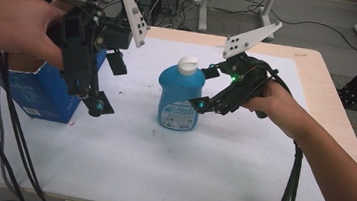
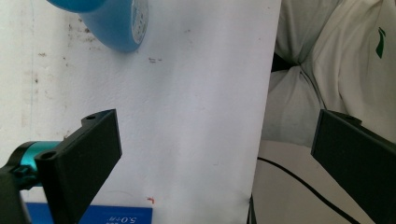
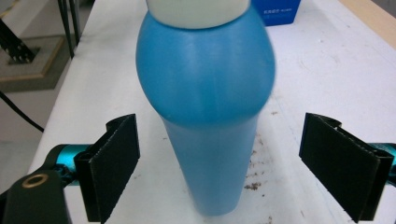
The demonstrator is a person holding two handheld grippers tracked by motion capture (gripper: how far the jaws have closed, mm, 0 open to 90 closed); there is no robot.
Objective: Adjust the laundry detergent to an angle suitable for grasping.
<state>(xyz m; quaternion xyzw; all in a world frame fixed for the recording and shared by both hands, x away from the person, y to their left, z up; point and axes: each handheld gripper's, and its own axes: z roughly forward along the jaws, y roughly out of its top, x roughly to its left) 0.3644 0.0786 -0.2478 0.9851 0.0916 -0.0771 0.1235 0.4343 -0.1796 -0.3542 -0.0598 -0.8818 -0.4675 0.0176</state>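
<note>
Bottle approach, right gripper lined up for a side grasp.

Bottle stands upright near the middle of the white table, blue with a white cap; a blue box sits at the left edge. Right gripper is spread wide, one jaw on each side of the bottle, neither touching it. Left gripper hangs above the table beside the box, also wide and empty. Likely step: reaching to grasp. The next move calls for closing squarely on the body without tipping it.
</note>
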